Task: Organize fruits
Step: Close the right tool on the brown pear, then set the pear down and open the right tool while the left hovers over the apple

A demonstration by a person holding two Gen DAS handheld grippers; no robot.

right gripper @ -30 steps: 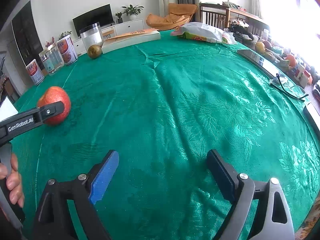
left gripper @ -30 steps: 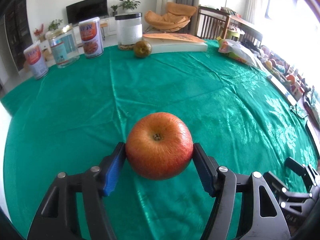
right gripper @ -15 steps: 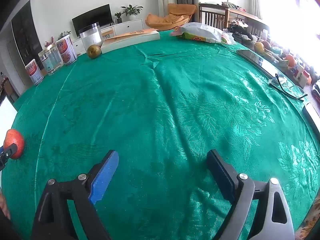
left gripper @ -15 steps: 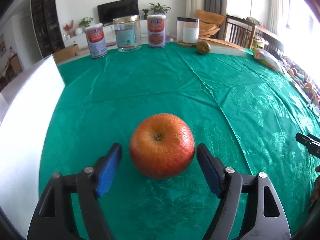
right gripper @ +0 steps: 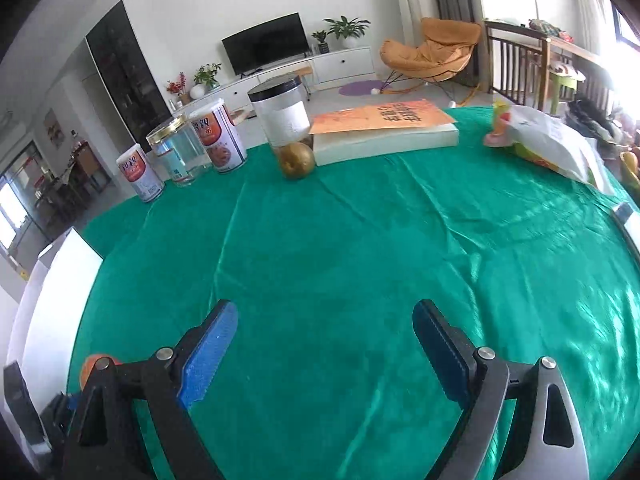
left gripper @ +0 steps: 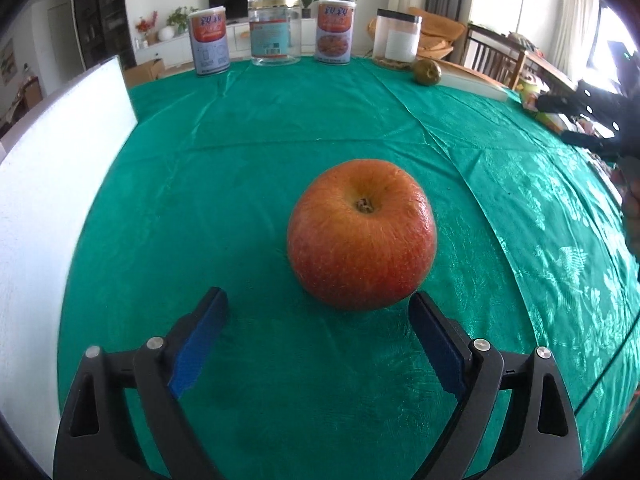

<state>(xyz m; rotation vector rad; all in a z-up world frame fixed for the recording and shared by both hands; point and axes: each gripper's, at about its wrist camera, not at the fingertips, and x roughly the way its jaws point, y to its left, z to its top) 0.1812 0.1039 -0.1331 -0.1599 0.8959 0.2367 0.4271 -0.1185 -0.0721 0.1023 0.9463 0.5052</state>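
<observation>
The left gripper (left gripper: 318,322) has just been opening its jaws, and they now stand wide with nothing pressed between them: the red apple (left gripper: 361,235) sits on its own on the green tablecloth (left gripper: 248,128), just ahead of the blue pads, stem dimple up and clear of both. A white board (left gripper: 52,208) stands close by at the cloth's left edge. To my eye that is one fruit put down where it was wanted. The right gripper (right gripper: 324,340) is also spread wide and holds nothing, only bare cloth between its fingers, and it points toward the far side of the table. There lies what looks like the remaining job: a brownish-green fruit, perhaps a pear (right gripper: 296,161), resting against the front of a clear jar (right gripper: 282,114) and just beside a thick book (right gripper: 384,130), well apart from the apple. Two printed cans (right gripper: 218,140) and a glass jar (right gripper: 178,156) stand to its left. I would reckon the sorting about half done, with the pear not yet touched.
</observation>
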